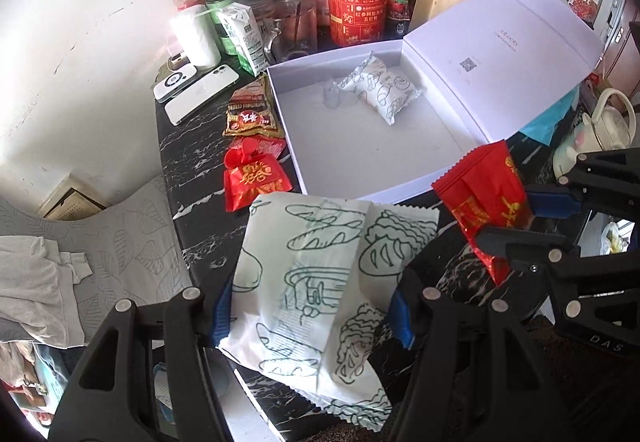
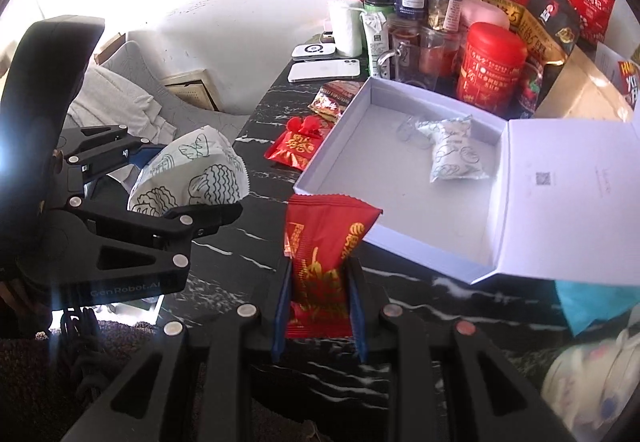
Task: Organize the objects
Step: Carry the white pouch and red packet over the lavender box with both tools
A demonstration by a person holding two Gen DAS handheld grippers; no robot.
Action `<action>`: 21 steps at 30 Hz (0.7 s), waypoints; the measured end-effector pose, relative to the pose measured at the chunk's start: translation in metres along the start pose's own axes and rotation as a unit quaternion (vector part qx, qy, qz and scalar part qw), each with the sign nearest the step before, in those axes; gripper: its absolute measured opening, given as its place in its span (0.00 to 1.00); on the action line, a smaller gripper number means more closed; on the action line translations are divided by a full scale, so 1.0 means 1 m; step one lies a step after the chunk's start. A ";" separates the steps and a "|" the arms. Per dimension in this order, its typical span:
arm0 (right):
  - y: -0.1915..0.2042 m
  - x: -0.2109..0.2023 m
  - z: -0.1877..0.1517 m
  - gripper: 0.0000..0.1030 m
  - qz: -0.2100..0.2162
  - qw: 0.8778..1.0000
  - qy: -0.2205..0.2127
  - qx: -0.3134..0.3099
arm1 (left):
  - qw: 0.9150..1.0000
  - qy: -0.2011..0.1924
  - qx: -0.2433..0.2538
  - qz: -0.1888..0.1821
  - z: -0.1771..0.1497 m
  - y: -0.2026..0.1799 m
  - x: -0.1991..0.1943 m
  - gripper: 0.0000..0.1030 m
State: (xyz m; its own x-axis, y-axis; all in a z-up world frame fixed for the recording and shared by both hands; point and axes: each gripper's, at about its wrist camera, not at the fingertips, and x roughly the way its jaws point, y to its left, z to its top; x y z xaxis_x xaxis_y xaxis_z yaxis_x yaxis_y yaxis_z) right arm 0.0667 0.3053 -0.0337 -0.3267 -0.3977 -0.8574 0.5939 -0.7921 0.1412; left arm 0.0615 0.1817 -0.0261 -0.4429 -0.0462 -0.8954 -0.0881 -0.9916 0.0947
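Observation:
My left gripper point(image 1: 310, 306) is shut on a white snack packet with green line drawings point(image 1: 320, 282), held above the black marble table in front of the open white box point(image 1: 360, 157); the packet also shows in the right wrist view point(image 2: 192, 173). My right gripper point(image 2: 320, 306) is shut on a red snack packet with gold print point(image 2: 320, 254), just before the box's near edge point(image 2: 340, 209); it also shows in the left wrist view point(image 1: 486, 201). Inside the box lie another white packet point(image 2: 452, 149) and a clear wrapper point(image 2: 408, 129).
A red pouch point(image 1: 254, 179) and a brown-red sachet point(image 1: 250, 111) lie on the table left of the box. Two phones point(image 1: 200, 91), a red tin point(image 1: 356, 5), jars and bags crowd the back. The box lid point(image 1: 508, 53) stands open at right. A teapot point(image 1: 600, 129) sits far right.

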 end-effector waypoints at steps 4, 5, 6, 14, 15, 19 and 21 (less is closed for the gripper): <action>-0.018 0.000 0.003 0.25 0.000 1.000 -0.001 -0.002 | 1.000 0.001 -0.008 -0.001 0.015 -0.011 0.007 0.58; -0.021 0.000 0.005 0.25 0.000 1.000 -0.001 -0.002 | 1.000 0.001 -0.010 -0.001 0.019 -0.013 0.009 0.58; -0.026 0.001 0.007 0.25 0.000 1.000 -0.002 -0.001 | 1.000 0.002 -0.011 0.000 0.023 -0.016 0.012 0.58; -0.055 0.013 0.020 0.25 0.009 1.000 0.003 0.009 | 1.000 0.018 -0.016 0.002 0.047 -0.021 0.032 0.58; -0.058 0.015 0.022 0.25 0.011 1.000 0.004 0.010 | 1.000 0.019 -0.017 0.003 0.050 -0.020 0.034 0.58; -0.072 0.025 0.034 0.25 0.016 1.000 0.007 0.013 | 0.999 0.025 -0.018 0.005 0.063 -0.017 0.045 0.58; -0.077 0.030 0.039 0.25 0.018 1.000 0.010 0.014 | 0.999 0.028 -0.020 0.005 0.069 -0.015 0.052 0.58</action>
State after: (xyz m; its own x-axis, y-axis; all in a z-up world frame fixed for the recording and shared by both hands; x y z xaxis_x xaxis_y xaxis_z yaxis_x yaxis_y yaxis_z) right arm -0.0169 0.3364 -0.0510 -0.2903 -0.4160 -0.8618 0.5842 -0.7903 0.1847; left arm -0.0217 0.2029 -0.0436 -0.3923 -0.0611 -0.9178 -0.0476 -0.9951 0.0866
